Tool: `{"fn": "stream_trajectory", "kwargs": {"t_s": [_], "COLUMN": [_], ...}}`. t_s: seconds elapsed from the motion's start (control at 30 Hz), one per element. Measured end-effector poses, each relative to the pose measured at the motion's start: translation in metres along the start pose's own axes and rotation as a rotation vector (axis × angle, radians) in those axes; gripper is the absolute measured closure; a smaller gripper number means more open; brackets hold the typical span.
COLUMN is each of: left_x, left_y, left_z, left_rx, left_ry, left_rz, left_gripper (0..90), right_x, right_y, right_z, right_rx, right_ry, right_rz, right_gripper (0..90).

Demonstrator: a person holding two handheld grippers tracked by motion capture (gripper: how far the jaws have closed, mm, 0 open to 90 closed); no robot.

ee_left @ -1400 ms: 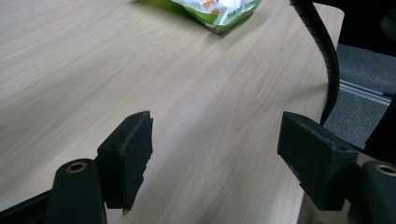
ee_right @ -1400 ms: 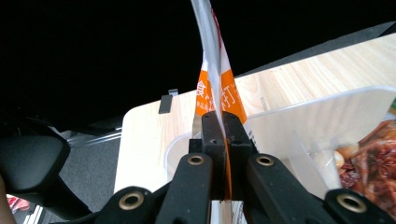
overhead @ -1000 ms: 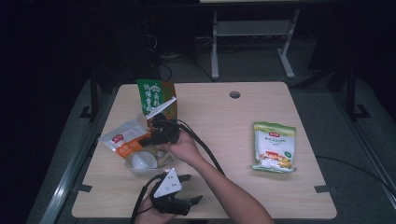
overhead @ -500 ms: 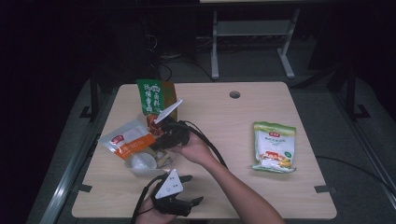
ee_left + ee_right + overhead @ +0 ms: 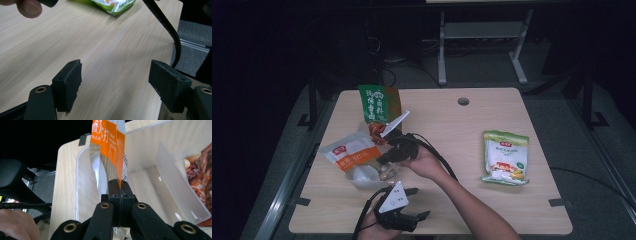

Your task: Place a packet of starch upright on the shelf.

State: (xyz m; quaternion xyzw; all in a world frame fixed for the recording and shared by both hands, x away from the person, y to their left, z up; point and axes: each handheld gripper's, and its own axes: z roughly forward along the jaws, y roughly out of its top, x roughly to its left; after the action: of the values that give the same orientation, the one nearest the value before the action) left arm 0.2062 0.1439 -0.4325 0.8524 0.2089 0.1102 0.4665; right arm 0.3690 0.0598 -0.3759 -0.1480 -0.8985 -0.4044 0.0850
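My right gripper (image 5: 384, 160) is shut on the edge of an orange and white snack bag (image 5: 349, 152), its jaws having just pressed closer on it. In the right gripper view the bag (image 5: 108, 140) stands up from the closed jaws (image 5: 119, 186), over a clear plastic container (image 5: 150, 170). A red snack bag (image 5: 200, 167) lies at the container's far side. My left gripper (image 5: 418, 203) rests open at the table's near edge. In the left gripper view its jaws (image 5: 115, 82) stand wide apart over bare wood.
A green snack bag (image 5: 379, 104) stands upright behind the container (image 5: 367, 175), with the red bag (image 5: 377, 131) in front of it. A green and white bag (image 5: 506, 157) lies flat on the right. A cable hole (image 5: 463, 101) sits near the far edge.
The right hand has shifted slightly toward the near side and a little lower, with the orange bag in its jaws. The left gripper has stayed put.
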Motion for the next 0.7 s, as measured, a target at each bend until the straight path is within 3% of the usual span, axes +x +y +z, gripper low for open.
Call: {"fn": "stream_trajectory", "kwargs": {"t_s": [0.7], "left_x": [-0.003], "left_y": [0.000], "left_z": [0.002], "left_rx": [0.008], "left_ry": [-0.008], "left_rz": [0.010], "left_gripper": [26.3], "right_x": [-0.001], "right_y": [-0.015], "right_z": [0.010], "right_rx": [0.092], "right_ry": [-0.008], "right_rz": [-0.019], "right_gripper": [89.8]}}
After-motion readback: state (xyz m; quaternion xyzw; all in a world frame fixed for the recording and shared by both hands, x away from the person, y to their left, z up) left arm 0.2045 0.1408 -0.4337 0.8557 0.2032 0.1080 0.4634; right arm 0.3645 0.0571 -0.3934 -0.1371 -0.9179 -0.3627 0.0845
